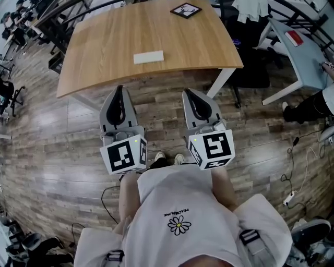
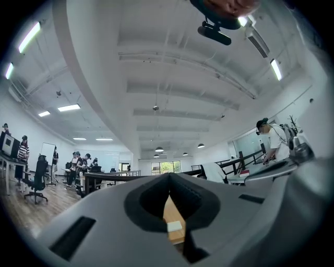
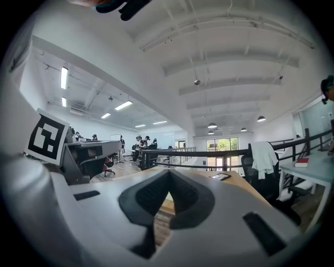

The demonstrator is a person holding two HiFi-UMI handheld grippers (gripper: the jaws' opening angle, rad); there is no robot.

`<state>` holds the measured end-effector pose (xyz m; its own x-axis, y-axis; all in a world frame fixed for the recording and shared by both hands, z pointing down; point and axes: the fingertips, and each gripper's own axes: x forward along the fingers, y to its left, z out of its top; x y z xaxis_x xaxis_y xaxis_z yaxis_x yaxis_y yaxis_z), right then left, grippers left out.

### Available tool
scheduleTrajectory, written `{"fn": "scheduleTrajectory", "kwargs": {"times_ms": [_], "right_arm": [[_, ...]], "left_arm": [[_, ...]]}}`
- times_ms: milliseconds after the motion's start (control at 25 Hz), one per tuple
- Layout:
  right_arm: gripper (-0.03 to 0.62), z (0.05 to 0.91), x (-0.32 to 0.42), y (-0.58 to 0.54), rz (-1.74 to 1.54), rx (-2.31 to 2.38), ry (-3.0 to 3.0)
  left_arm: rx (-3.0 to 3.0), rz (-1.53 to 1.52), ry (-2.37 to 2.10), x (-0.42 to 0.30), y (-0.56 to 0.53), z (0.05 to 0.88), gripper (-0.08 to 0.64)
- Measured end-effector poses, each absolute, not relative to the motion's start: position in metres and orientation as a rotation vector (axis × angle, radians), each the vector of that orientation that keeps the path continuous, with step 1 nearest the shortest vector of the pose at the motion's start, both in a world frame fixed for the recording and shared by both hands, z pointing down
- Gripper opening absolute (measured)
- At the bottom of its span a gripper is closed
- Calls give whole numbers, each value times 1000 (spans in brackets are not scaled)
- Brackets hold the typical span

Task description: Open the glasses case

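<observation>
The glasses case is a flat white oblong lying closed near the front edge of the wooden table. Both grippers hang over the floor in front of the table, short of its edge, and point toward it. My left gripper is shut with nothing in it. My right gripper is also shut and empty. In the left gripper view the jaws meet, and the case shows small through the gap below them. The right gripper view has its jaws closed, with the tabletop beyond.
A black-framed marker card lies at the table's far end. A dark chair draped with clothes stands right of the table, then a grey desk and a seated person's leg. Cables and a power strip lie on the floor at right.
</observation>
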<state>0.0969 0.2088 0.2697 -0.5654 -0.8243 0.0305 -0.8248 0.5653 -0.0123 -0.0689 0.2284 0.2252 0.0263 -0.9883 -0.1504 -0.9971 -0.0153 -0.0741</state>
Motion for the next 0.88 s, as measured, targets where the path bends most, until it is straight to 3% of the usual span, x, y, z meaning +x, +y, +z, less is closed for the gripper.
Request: {"fn": "scheduleTrajectory", "kwargs": {"times_ms": [480,880], "right_arm": [[6,300,105,203,89,1314,-2789],[5,316,95,136,111,1289,-2759]], "left_arm": [[-2071,69,2104,-54,220,230,17],[-2090,84,2088,-63,146,243,17]]}}
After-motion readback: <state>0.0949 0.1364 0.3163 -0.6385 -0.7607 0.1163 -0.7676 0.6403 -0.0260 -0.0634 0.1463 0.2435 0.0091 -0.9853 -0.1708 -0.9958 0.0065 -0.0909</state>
